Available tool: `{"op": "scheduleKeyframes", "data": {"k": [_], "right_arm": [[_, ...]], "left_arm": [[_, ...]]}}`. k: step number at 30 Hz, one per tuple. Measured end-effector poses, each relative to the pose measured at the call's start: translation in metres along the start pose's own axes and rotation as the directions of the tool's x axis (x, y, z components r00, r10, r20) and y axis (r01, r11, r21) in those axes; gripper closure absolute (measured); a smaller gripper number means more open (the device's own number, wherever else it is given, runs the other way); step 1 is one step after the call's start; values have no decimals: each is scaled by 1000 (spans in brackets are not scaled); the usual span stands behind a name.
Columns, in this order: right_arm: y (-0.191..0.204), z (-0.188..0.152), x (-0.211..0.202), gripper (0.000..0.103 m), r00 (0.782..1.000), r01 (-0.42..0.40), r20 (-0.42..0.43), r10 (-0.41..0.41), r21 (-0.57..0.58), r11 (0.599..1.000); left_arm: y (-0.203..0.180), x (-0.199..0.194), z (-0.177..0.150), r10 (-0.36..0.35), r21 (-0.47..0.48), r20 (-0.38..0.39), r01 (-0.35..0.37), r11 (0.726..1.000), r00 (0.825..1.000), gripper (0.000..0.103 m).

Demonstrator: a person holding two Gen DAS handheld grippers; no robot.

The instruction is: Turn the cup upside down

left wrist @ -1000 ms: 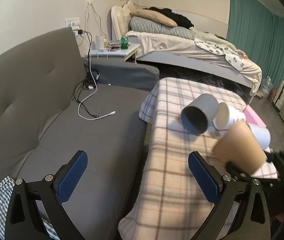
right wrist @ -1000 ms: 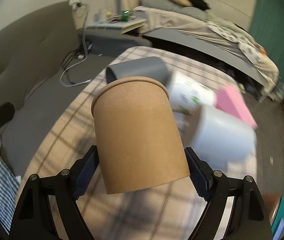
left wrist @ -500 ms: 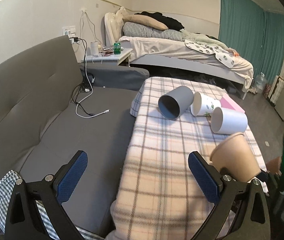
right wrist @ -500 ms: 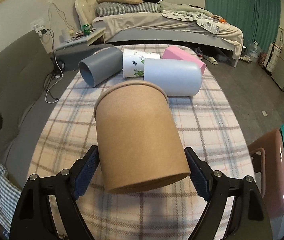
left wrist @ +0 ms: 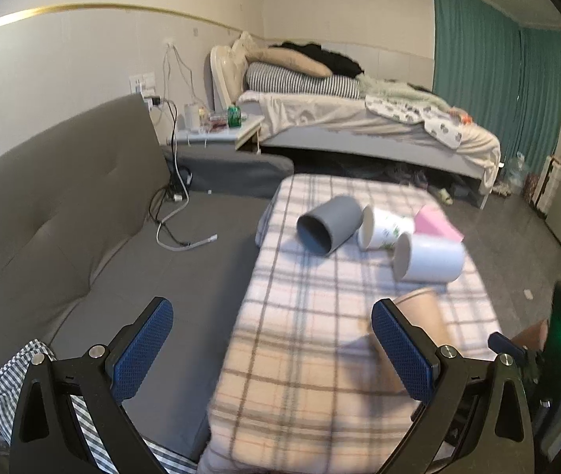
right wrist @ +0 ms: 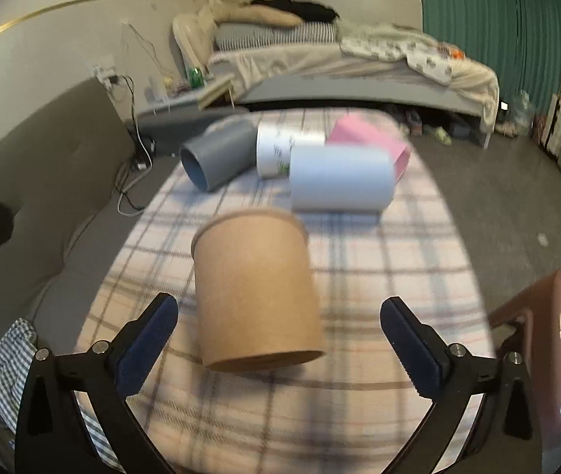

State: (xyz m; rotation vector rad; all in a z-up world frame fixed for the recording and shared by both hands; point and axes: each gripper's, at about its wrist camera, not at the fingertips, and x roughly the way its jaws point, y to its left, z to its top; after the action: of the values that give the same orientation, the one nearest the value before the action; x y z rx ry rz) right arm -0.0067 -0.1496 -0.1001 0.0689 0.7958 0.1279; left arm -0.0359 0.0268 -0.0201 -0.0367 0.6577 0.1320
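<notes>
Right claw (right wrist: 278, 341) has let go since 0.5 s ago: jaws now wide, brown paper cup (right wrist: 256, 290) loose between them on the plaid bench (right wrist: 379, 276), no contact. Beyond lie white cup (right wrist: 341, 177), grey cup (right wrist: 217, 156), printed cup (right wrist: 280, 146), on their sides, insides not visible. Left claw (left wrist: 272, 351) wide, holding nothing

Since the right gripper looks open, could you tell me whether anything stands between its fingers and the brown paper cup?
Nothing visible does. The brown paper cup sits on the plaid blanket between the open fingers of the right gripper, with clear gaps either side.
</notes>
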Motion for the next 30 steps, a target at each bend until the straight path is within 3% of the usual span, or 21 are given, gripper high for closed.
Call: {"op": "scheduleKeyframes", "data": {"k": [8, 13, 21, 30], "right_arm": [[-55, 0, -57, 0, 995, 80, 69, -79, -19, 997], [-101, -4, -76, 0, 988, 130, 83, -132, 31, 991], [-148, -14, -71, 0, 991, 106, 65, -118, 159, 982], [-170, -24, -44, 0, 993, 106, 33, -114, 201, 974]], "left_arm": [[-49, -27, -3, 9, 44, 36, -11, 999, 999, 0], [-74, -8, -18, -17, 23, -60, 19, 1000, 998, 0], [-125, 29, -49, -108, 63, -179, 121, 991, 978, 0], [-145, 75, -69, -103, 49, -274, 121, 992, 956, 1]]}}
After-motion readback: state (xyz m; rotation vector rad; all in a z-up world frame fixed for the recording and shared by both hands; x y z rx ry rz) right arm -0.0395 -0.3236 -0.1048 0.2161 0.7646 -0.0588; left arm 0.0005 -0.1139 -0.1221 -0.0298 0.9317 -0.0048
